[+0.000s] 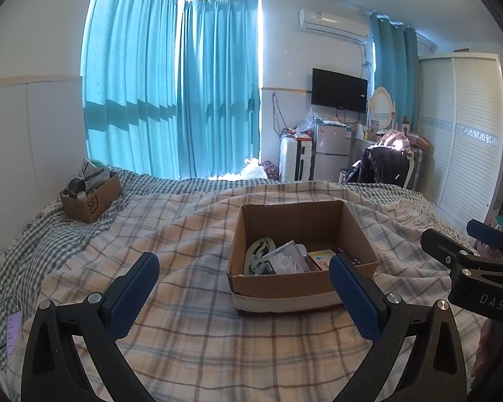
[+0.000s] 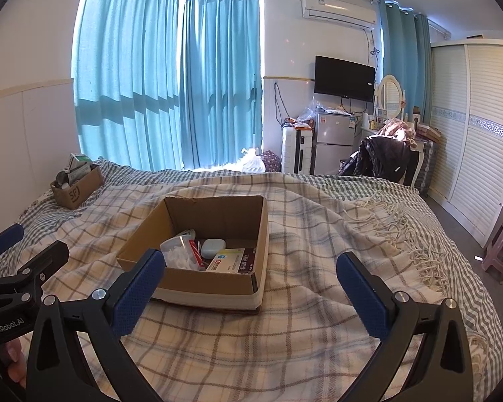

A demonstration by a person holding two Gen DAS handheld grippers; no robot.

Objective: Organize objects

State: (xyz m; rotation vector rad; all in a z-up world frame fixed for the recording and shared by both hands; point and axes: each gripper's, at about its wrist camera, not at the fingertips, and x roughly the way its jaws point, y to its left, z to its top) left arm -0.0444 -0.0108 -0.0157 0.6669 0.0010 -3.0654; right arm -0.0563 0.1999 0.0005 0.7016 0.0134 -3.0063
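An open cardboard box (image 1: 285, 284) (image 2: 204, 283) sits on the plaid blanket in the middle of the bed. In it lie a pale green hanger-like piece (image 1: 260, 251), a clear plastic packet (image 1: 286, 259) (image 2: 177, 251), a yellow and white medicine box (image 1: 322, 258) (image 2: 229, 259) and a pale blue case (image 2: 213, 247). My left gripper (image 1: 244, 281) is open and empty, just before the box. My right gripper (image 2: 251, 276) is open and empty, its left finger at the box's near left corner.
A smaller SF cardboard box (image 1: 90, 201) (image 2: 77, 191) full of items stands at the bed's far left by the wall. A phone (image 1: 12, 331) lies at the left bed edge. Wardrobe (image 2: 476, 127), fridge (image 2: 332, 140) and a chair are beyond the bed. A pink stool (image 2: 501, 251) stands right.
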